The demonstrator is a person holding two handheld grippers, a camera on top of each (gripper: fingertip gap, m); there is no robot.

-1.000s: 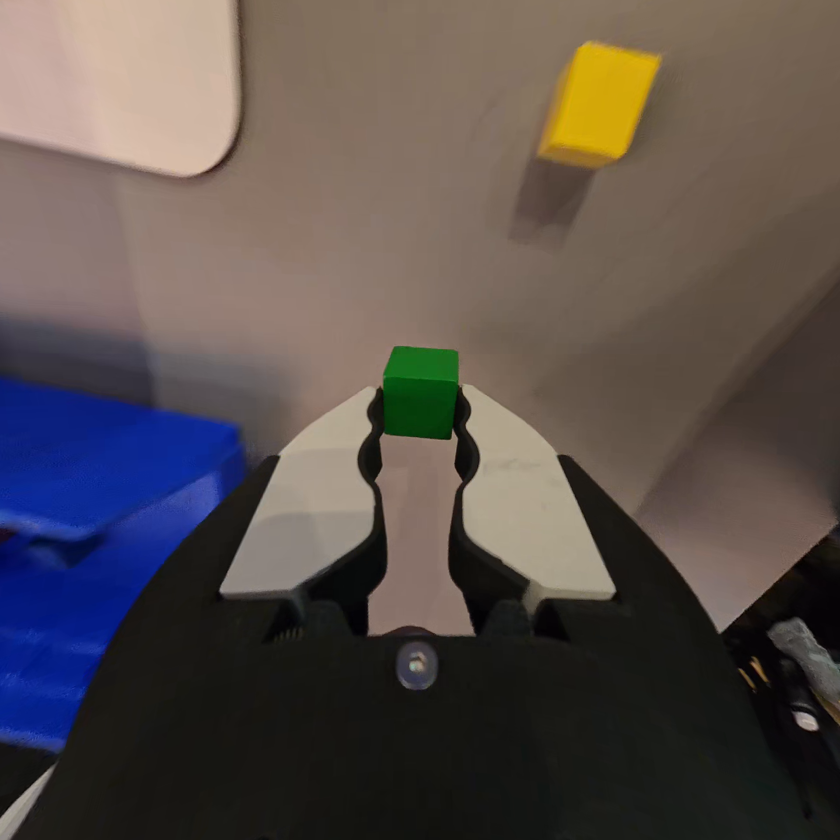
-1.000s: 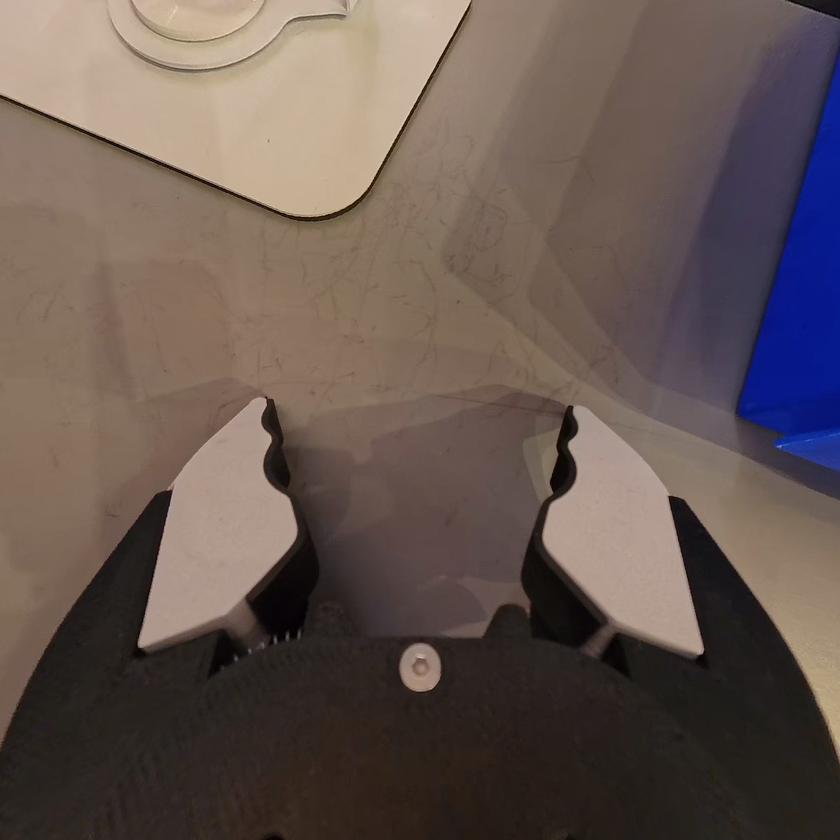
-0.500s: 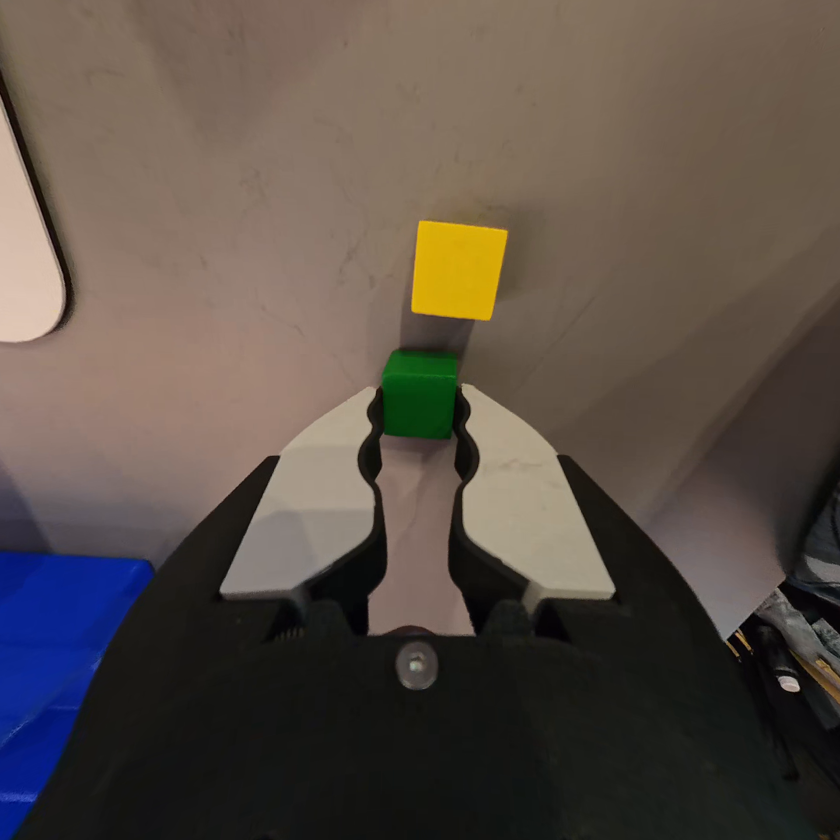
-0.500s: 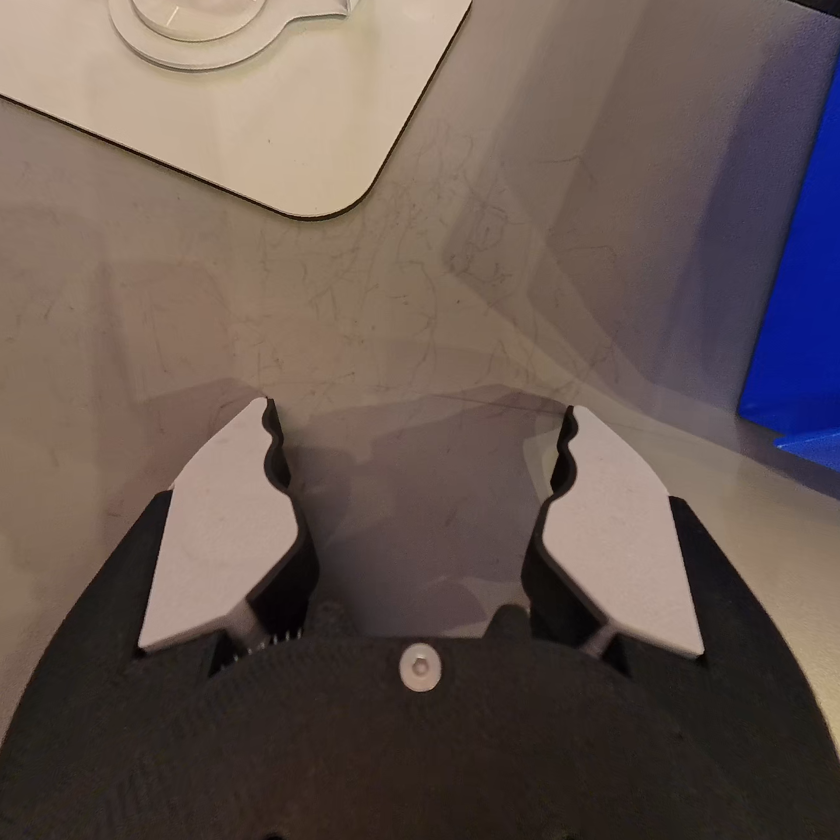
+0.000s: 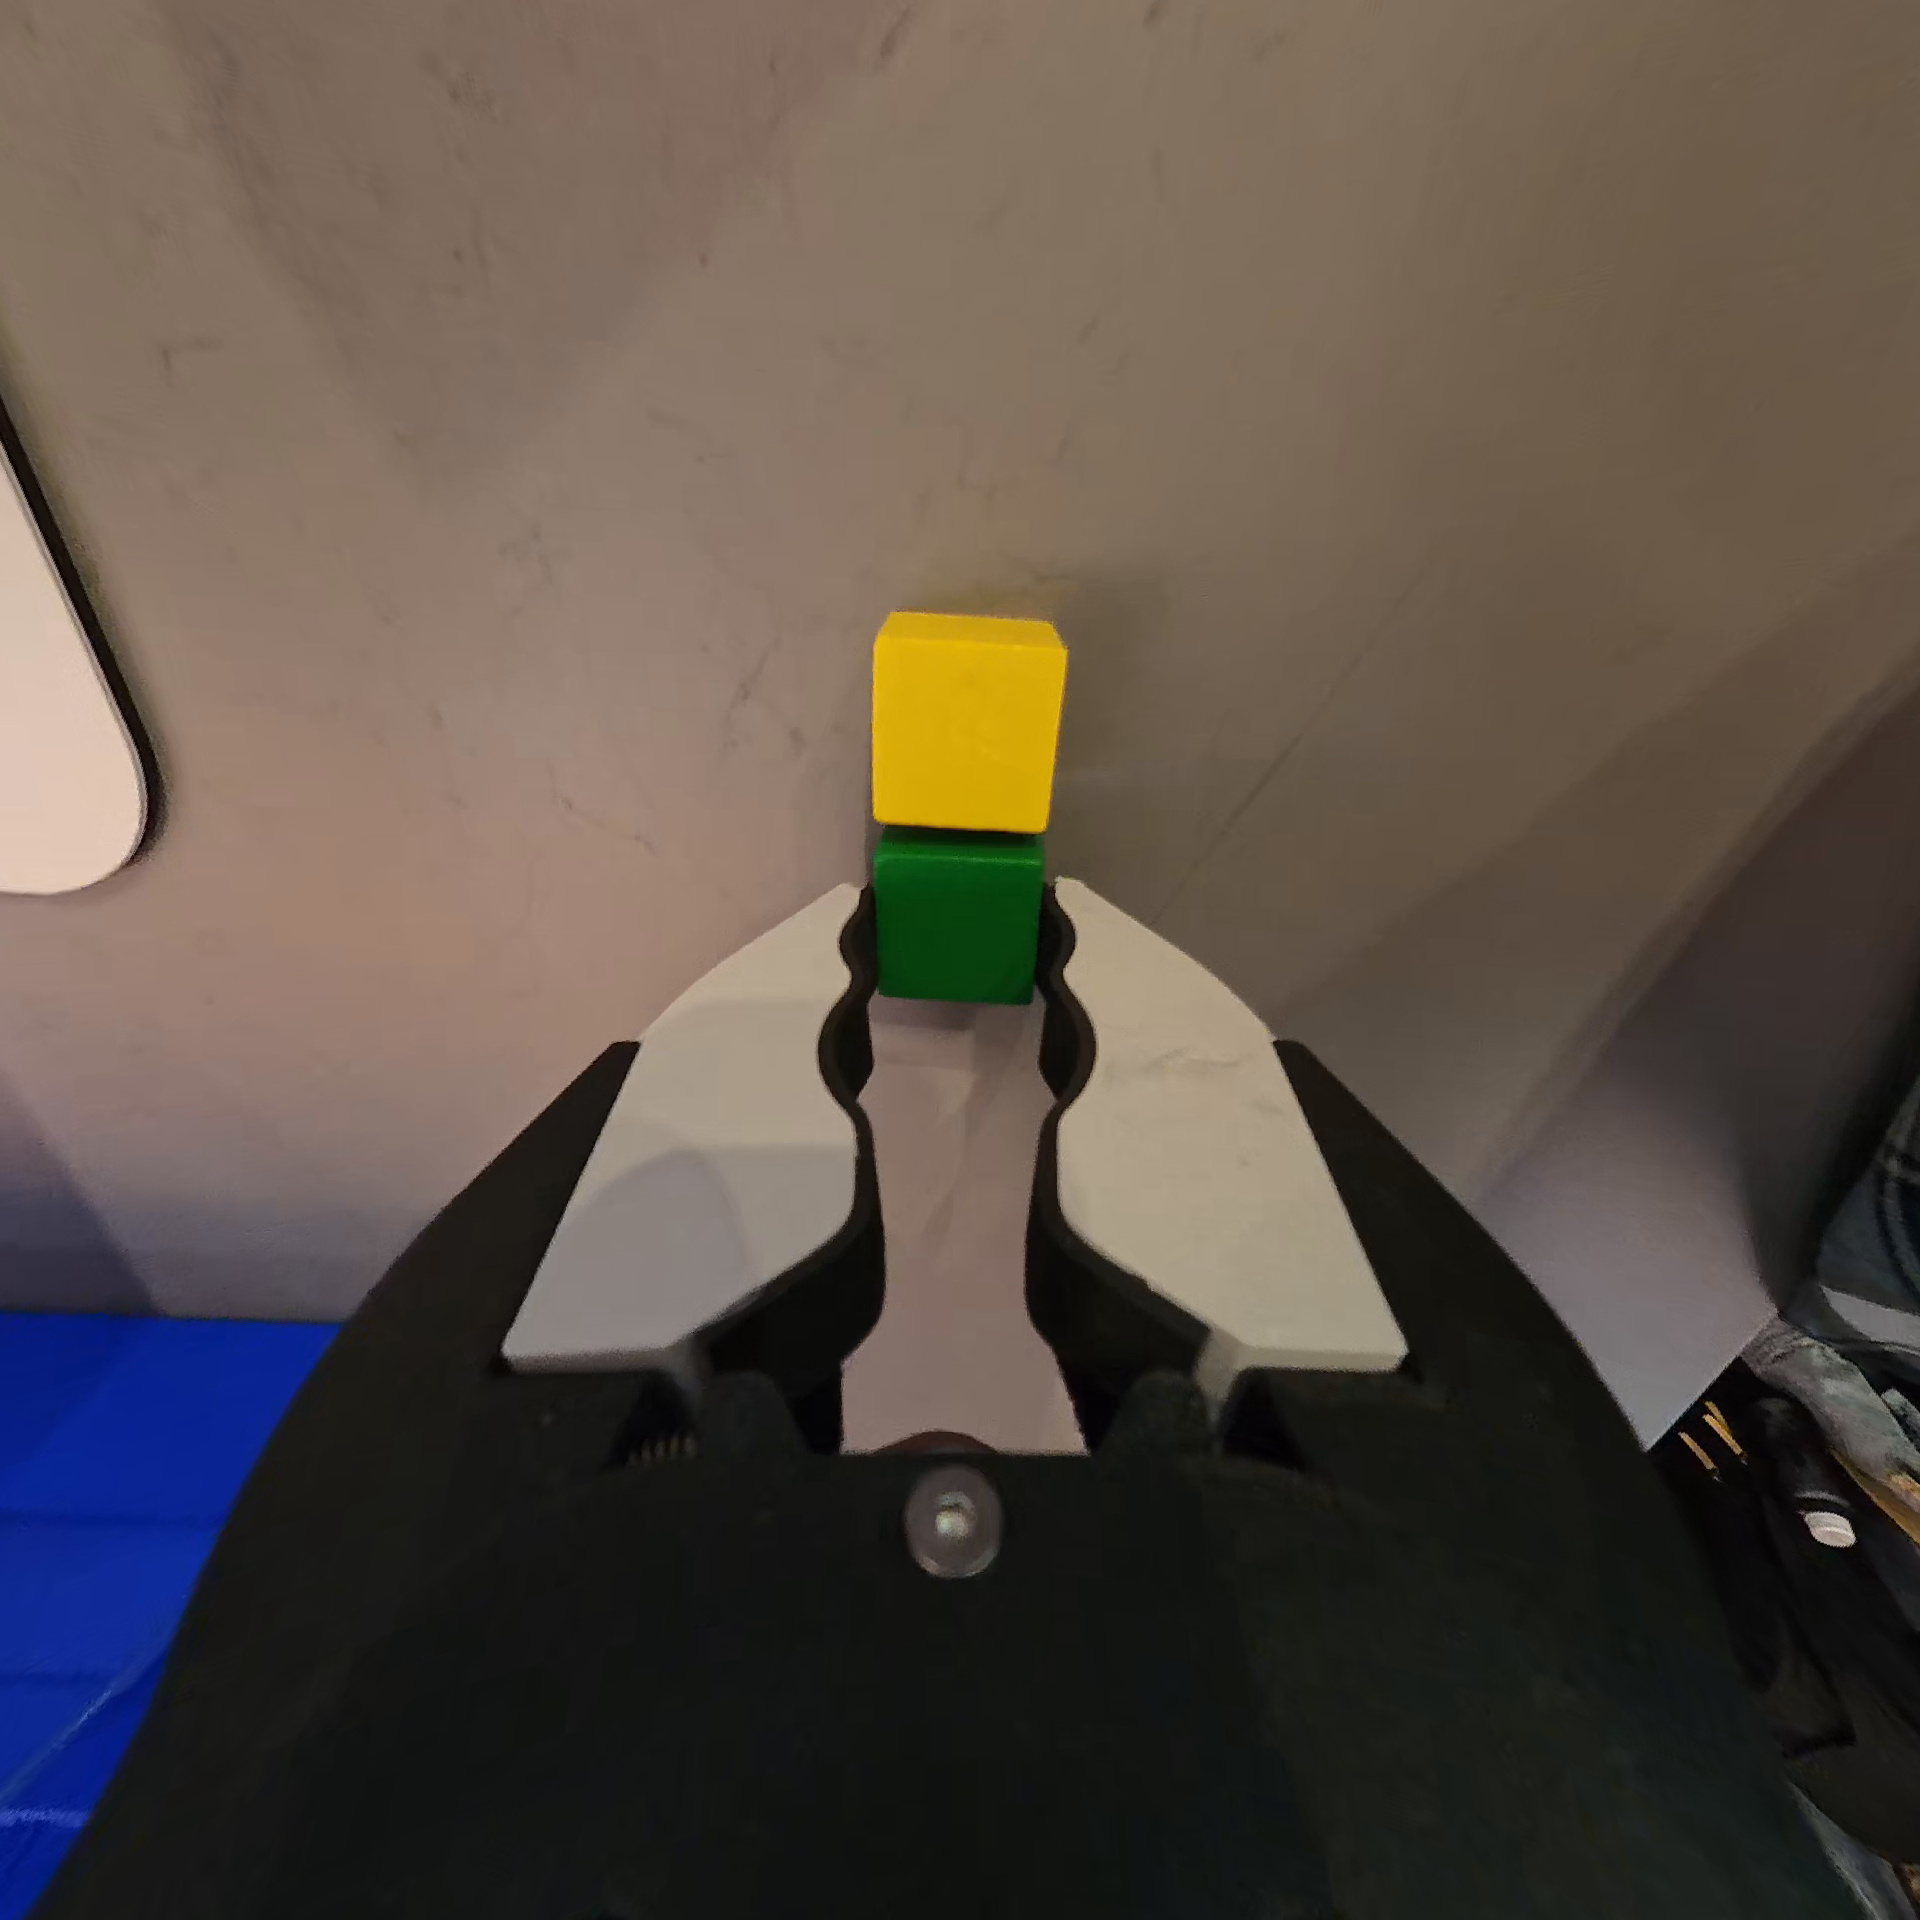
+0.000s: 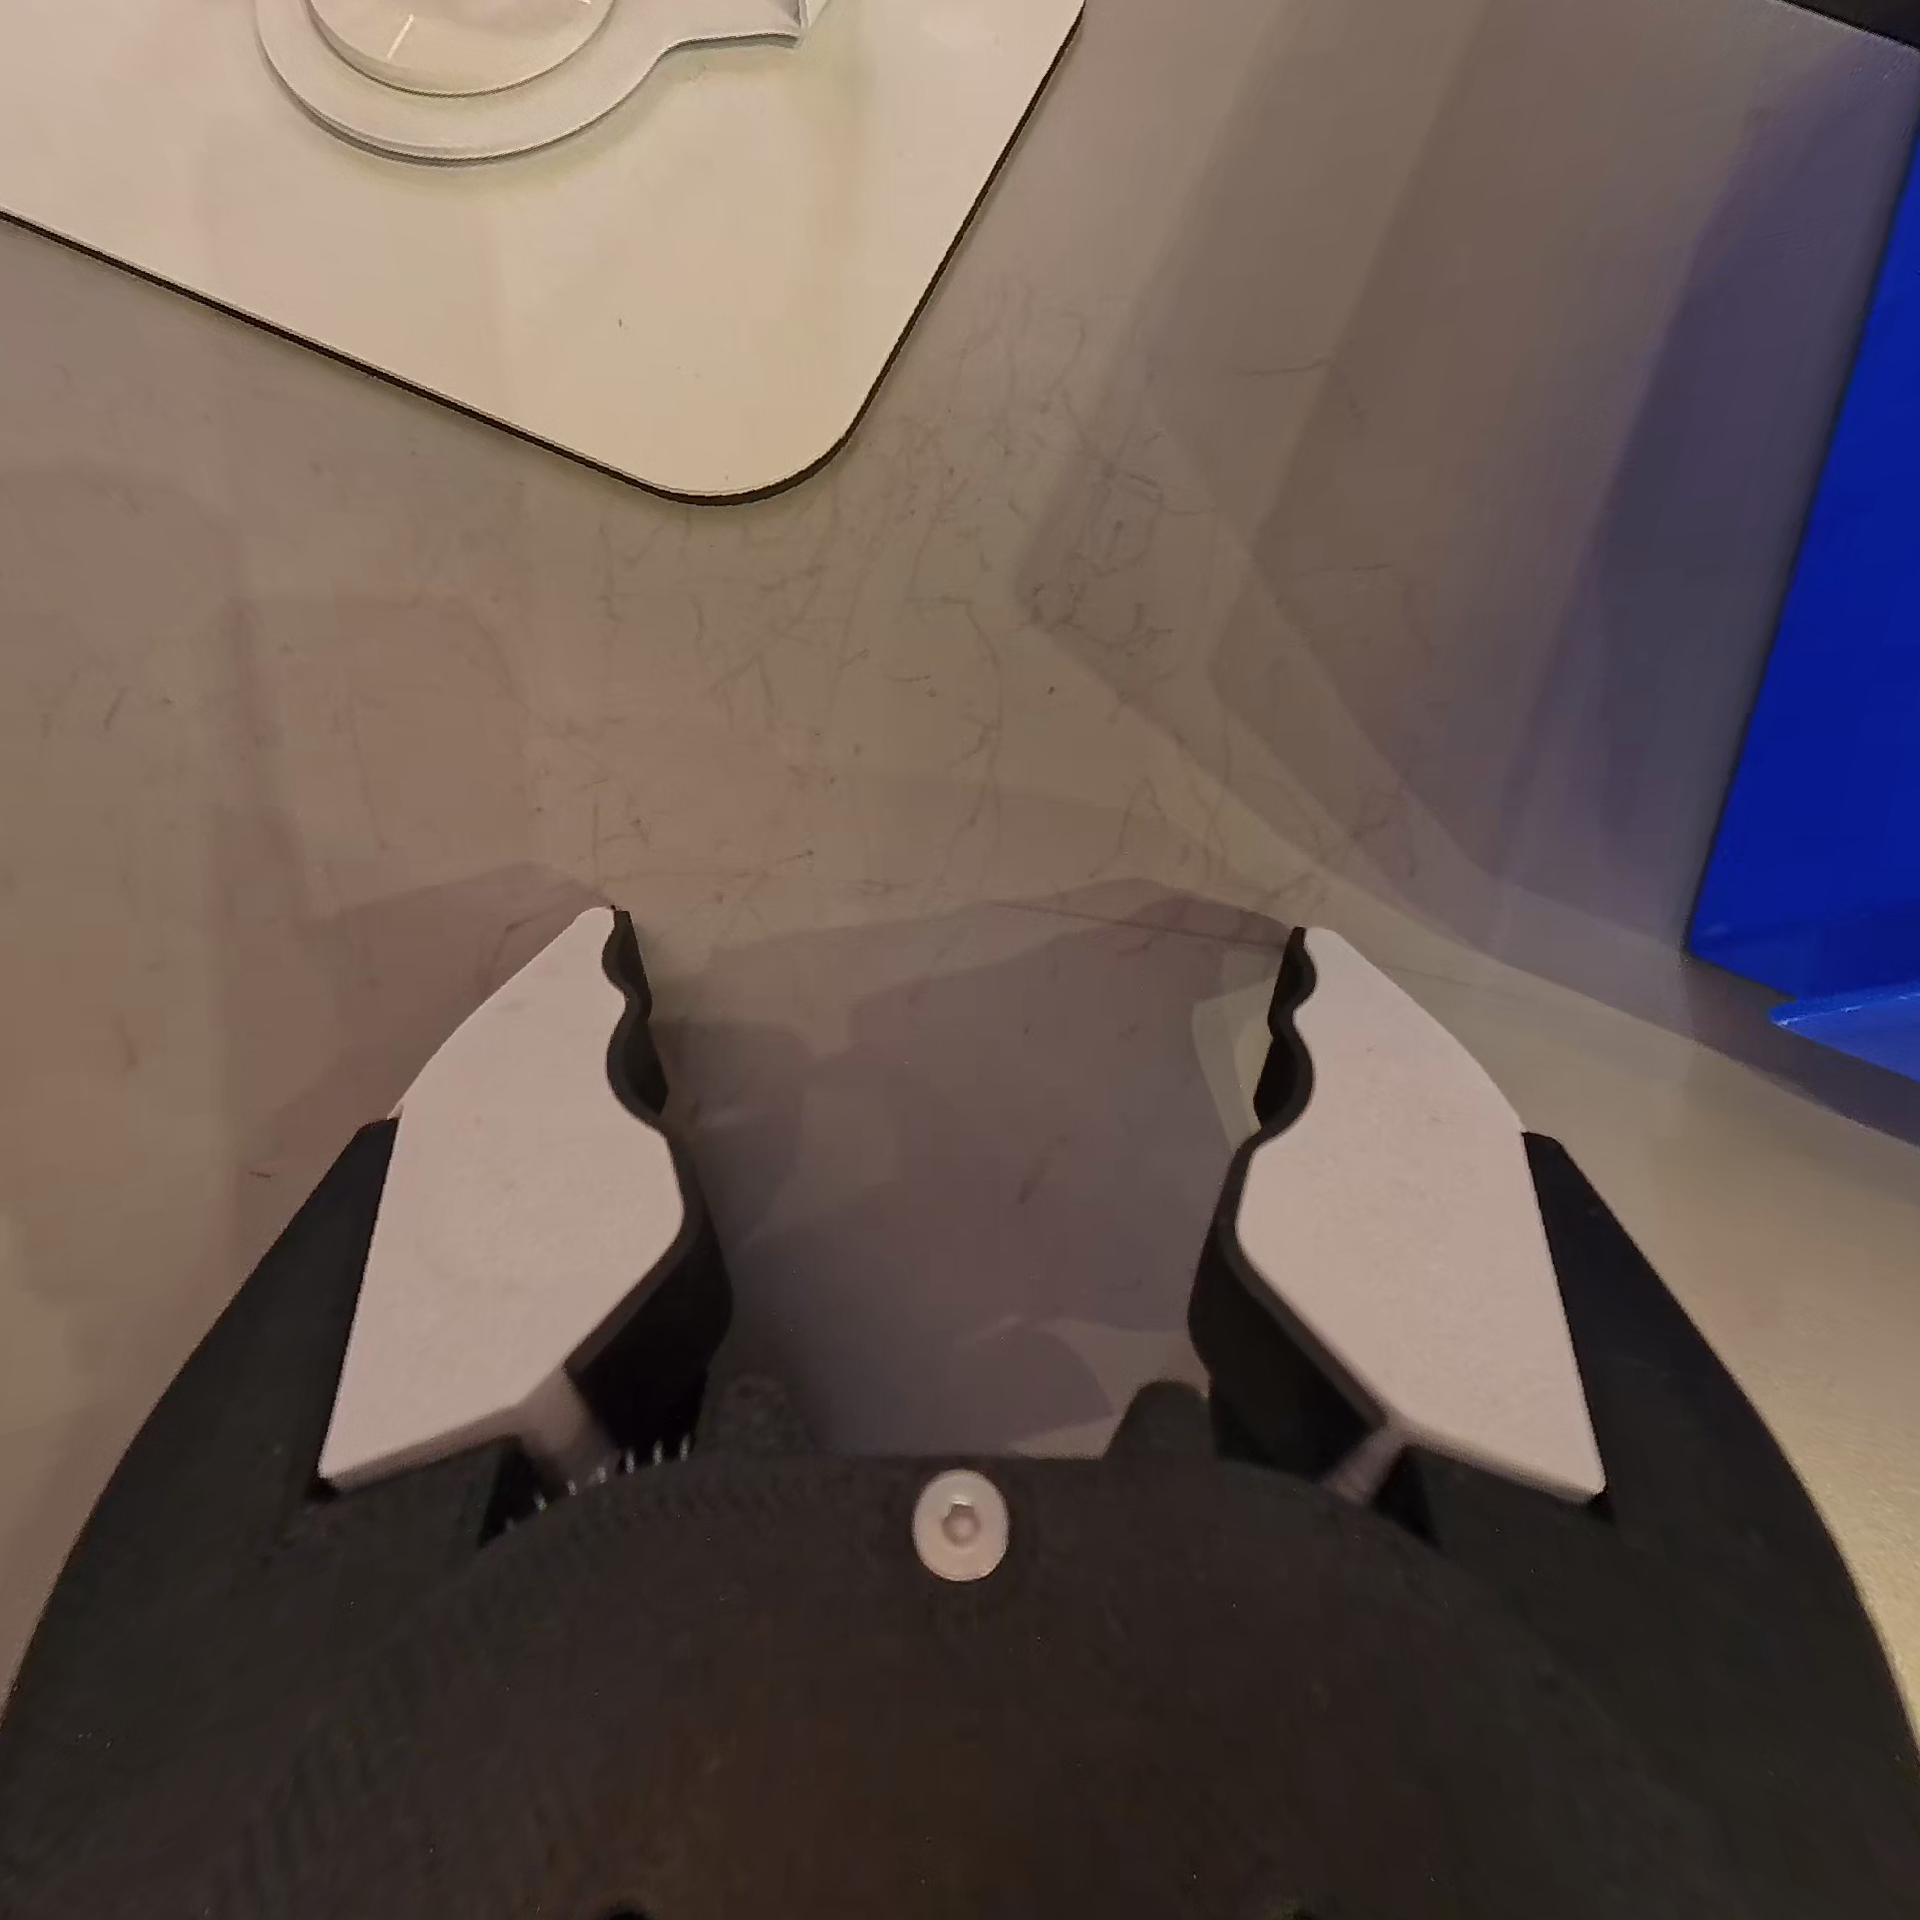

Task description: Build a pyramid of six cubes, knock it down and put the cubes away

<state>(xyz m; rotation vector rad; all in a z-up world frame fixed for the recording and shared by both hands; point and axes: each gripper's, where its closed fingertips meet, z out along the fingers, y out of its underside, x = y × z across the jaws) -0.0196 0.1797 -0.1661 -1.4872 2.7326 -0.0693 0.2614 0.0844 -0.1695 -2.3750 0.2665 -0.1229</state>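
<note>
Grey, finely scratched tabletop [image 5: 1351, 416], crossed by soft overlapping shadows. Directly on it:

- Yellow cube [image 5: 966, 727], straight ahead of the left gripper [image 5: 956, 935], just beyond the fingertips.
- White board with rounded corner and dark edge [image 6: 623, 312], ahead and to the left of the right gripper [image 6: 956, 935]; a similar rounded white corner [image 5: 52, 727] far left of the left gripper.
- Clear disc-shaped plastic piece [image 6: 447, 94] flat on that board, at the far edge of view.
- Blue container [image 6: 1849, 623] standing to the right of the right gripper; blue surface [image 5: 125, 1558] low to the left of the left gripper.
</note>
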